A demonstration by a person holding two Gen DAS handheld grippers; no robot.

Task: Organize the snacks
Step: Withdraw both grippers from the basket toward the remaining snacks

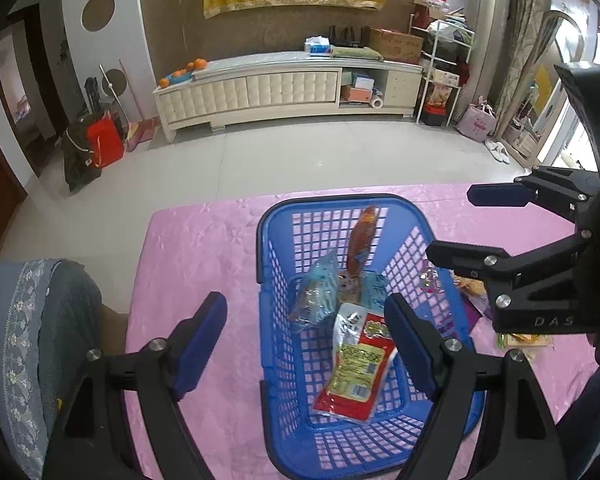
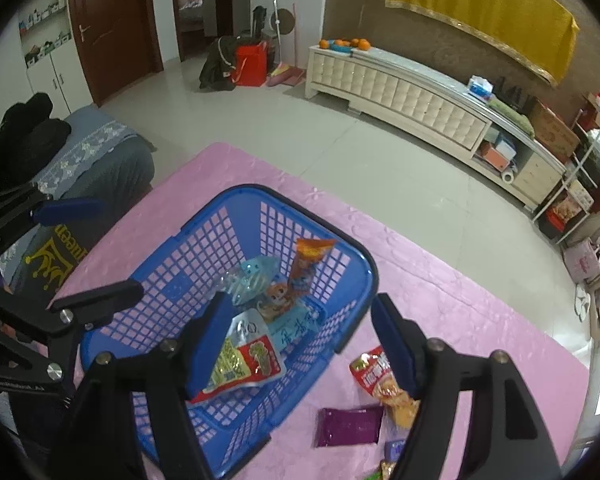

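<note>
Two views show my tools over the pink-covered bench (image 1: 204,248).

From my left wrist, my left tool (image 1: 306,340) hangs spread above the near end of the blue basket (image 1: 268,240), nothing between its blue pads; one pad sits over the bench cloth left of the basket, the other over the basket's right wall. Inside the basket lies a red-and-white snack packet (image 1: 358,368), flat on the floor toward me. Behind it a clear bluish packet (image 1: 316,292) leans against the left wall, and a long orange-red packet (image 1: 362,236) stands tilted up the far wall. My right tool (image 1: 452,224) reaches in from the right, jaws apart and holding nothing, above the basket's right rim. More packets lie on the cloth under it, partly hidden.

From my right wrist, my right tool (image 2: 300,344) is released and empty: its left pad is over the basket's interior, just above the red-and-white packet (image 2: 252,360), its right pad over the cloth outside the rim. The basket (image 2: 168,248) holds the same packets, with a pale blue one (image 2: 296,324) under the others. Outside, on the cloth beside the basket, lie a red-and-orange chip packet (image 2: 380,376) and a purple packet (image 2: 348,426), close together, near the basket. My left tool (image 2: 88,252) shows at the left edge, jaws wide.
</note>
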